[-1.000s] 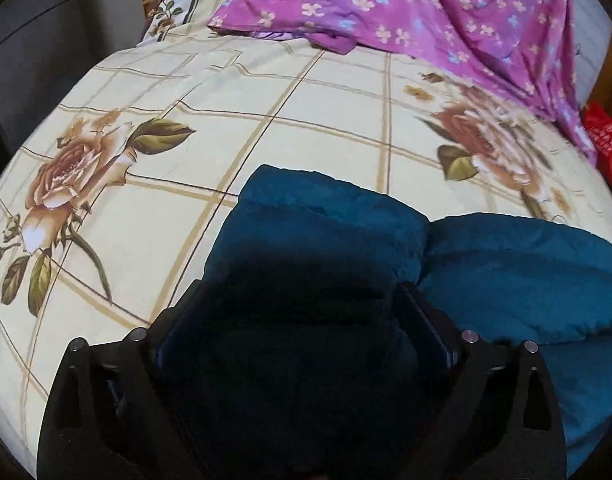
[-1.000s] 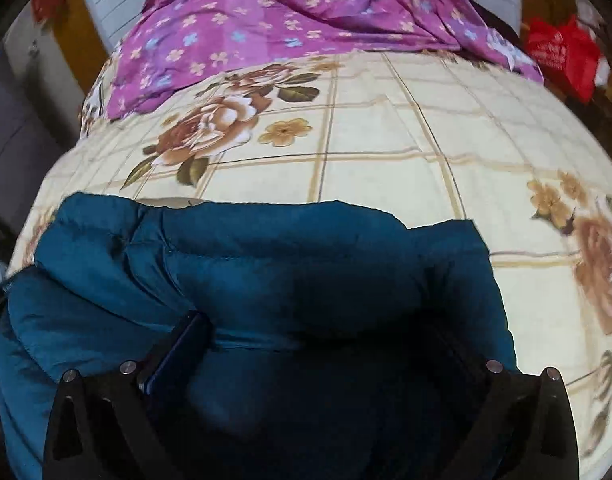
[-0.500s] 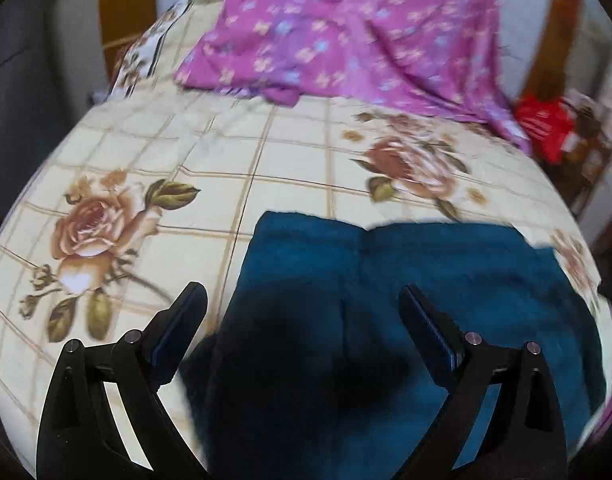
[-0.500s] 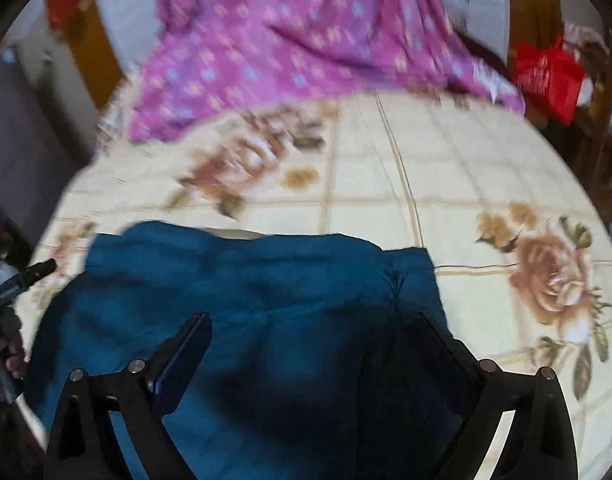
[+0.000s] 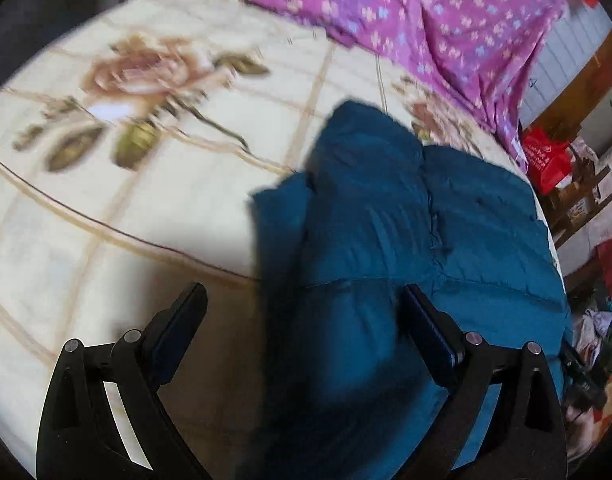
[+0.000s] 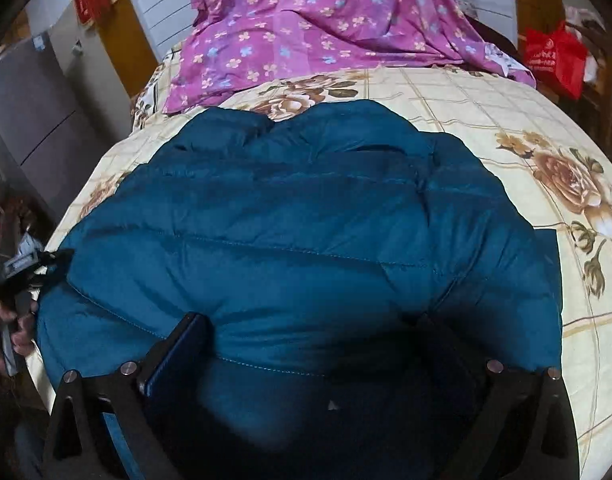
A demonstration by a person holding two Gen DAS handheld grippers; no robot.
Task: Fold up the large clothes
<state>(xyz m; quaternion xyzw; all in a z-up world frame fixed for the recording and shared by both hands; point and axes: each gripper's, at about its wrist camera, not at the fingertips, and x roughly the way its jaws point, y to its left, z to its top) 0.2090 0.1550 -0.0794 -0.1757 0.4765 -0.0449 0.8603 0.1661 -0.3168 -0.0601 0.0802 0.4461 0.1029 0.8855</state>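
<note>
Item 1: teal quilted puffer jacket, bunched on my rose-print bedsheet. My left gripper hangs over its edge, fingers apart, empty. My right gripper straddles its padding, fingers spread wide. Beyond lies purple floral fabric.
</note>
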